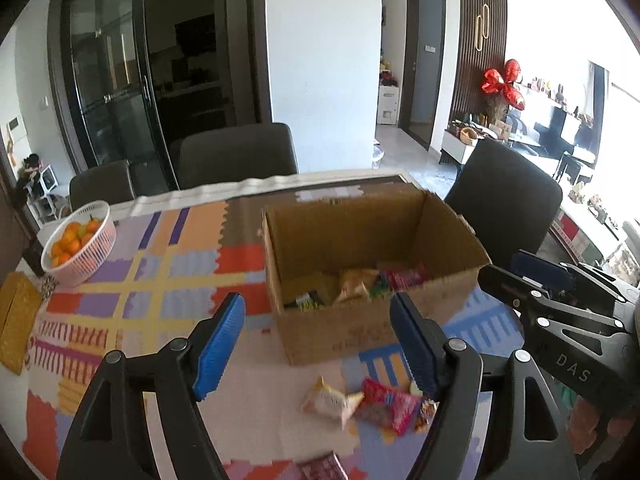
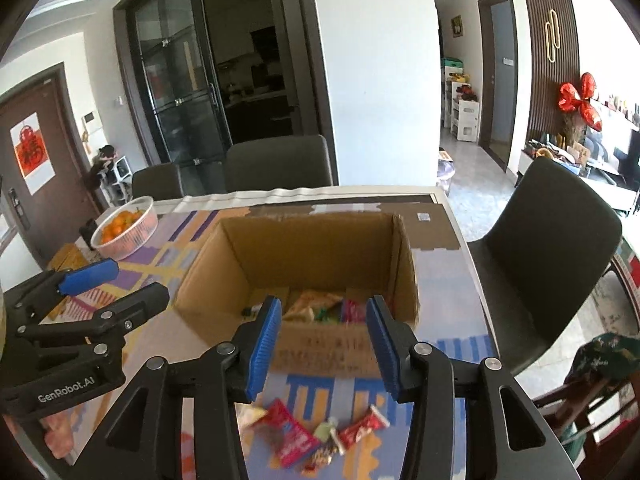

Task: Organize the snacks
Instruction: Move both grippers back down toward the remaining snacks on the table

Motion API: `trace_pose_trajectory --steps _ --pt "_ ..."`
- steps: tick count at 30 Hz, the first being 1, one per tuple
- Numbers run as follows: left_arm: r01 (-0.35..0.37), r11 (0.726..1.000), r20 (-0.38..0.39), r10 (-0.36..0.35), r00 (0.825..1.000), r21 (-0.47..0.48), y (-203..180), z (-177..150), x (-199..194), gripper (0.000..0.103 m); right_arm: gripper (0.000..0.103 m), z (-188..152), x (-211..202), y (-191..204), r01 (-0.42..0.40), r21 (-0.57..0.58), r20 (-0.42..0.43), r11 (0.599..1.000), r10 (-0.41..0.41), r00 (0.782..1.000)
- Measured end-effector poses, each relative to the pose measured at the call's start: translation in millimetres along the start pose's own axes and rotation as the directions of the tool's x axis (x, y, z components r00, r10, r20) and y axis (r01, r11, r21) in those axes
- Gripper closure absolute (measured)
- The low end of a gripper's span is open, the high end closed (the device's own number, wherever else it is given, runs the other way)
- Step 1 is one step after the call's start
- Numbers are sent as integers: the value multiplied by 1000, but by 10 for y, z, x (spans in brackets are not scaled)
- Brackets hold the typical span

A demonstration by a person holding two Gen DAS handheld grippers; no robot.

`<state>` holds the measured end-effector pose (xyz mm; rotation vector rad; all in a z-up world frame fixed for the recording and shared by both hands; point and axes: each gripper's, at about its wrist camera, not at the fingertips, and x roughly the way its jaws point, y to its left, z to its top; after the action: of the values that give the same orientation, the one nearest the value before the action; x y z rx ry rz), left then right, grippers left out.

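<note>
We record an open cardboard box [image 1: 372,280] standing on a table covered by a multicoloured patchwork mat [image 1: 160,276]. Several snack packets lie on the box floor [image 2: 316,304]: an orange-yellow bag, a red-pink one, something green, and a dark packet at the left. Their labels are too blurred to read.

Left gripper [image 1: 318,344]: jaws parted wide, blue pads facing each other, nothing between them. It hangs above the mat on the near side of the box. Below it, on the mat, we note a loose cluster of snacks [image 1: 372,404]: a pale packet with orange print, a red-pink packet touching its right edge, and smaller wrappers beside that. One more reddish packet [image 1: 324,468] lies apart, at the bottom edge of the left wrist view.

Right gripper [image 2: 324,348]: jaws moderately apart, empty. It points at the near wall of the box, with the same loose cluster on the mat beneath it [image 2: 312,436], including a red bar wrapper at the right.

The two grippers sit side by side, each visible in the other's view.

A white basket of oranges [image 1: 80,244] stands at the far left of the table, well apart from the box. Dark chairs [image 1: 236,152] ring the table.
</note>
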<state>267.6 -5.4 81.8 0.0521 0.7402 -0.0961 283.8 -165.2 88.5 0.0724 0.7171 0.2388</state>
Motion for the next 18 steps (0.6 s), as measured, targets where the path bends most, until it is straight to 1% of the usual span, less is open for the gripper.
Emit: trace_pose_trajectory --steps 8,14,18 --pt "14 1000 -27 -14 1000 -27 7 -354 -165 26 57 -387 -175 83 -9 -10 -17 1000 9 1000" --pt "-6 999 -77 3 997 -36 -18 -678 -158 26 57 -662 -214 36 -9 1 -41 1000 9 999" --pt "-17 999 -127 11 992 -46 -24 -909 -93 26 57 -824 -164 -15 0 26 -72 1000 2 997"
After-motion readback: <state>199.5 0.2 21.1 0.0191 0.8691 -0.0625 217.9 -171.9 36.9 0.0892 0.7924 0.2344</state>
